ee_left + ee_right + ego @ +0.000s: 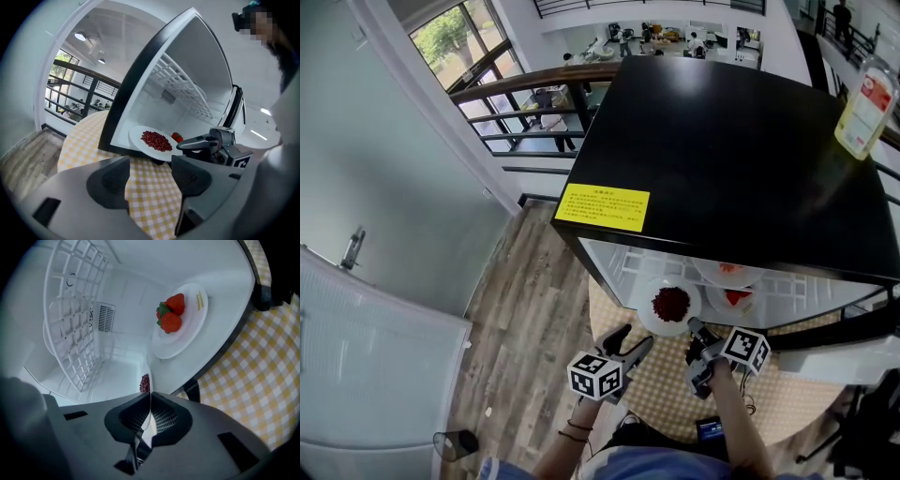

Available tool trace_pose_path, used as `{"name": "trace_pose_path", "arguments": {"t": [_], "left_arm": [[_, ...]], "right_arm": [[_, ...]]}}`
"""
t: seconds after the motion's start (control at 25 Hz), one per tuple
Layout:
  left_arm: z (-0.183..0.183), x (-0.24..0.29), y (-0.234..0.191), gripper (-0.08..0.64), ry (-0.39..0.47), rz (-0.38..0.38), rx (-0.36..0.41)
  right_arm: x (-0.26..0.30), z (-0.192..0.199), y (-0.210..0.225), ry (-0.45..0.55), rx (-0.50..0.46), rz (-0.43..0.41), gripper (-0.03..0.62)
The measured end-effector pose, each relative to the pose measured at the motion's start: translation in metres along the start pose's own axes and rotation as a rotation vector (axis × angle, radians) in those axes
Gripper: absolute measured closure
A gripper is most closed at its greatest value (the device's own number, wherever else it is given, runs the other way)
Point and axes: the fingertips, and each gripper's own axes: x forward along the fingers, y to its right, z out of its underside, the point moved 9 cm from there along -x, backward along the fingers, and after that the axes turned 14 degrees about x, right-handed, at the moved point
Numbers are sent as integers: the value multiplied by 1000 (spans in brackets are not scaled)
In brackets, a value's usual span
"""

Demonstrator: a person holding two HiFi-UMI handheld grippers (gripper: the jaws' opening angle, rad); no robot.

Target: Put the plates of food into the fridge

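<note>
Placing step. My right gripper (149, 397) is pinched tight on the rim of the red-seed plate (135, 136), which sits half over the fridge (722, 141) sill. The strawberry plate (176, 343) is already inside. My left gripper (151, 164) gapes empty (only checked cloth between). Next I judge: slide the plate fully in, level, then release.

place: office mezzanine | evidence: railing (534, 81), desks (670, 37) below, window (453, 37)

Head cam steeply down on fridge (722, 141); gripper cams close, facing its inside.
</note>
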Motion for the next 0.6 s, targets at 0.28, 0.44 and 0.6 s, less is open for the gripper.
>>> {"name": "trace_pose_path", "arguments": {"t": [0.28,0.44,0.6], "left_arm": [[6,-35,16,290,16,36,-20],[15,-52,36,290,-13,66,17],[22,-69,48,290,-28,50,36]], "right_arm": [[24,-19,-18,106,4,-18,571],[41,-29,-30,163,-73,8,571],[50,-39,-37,193,-169,50,571]]}}
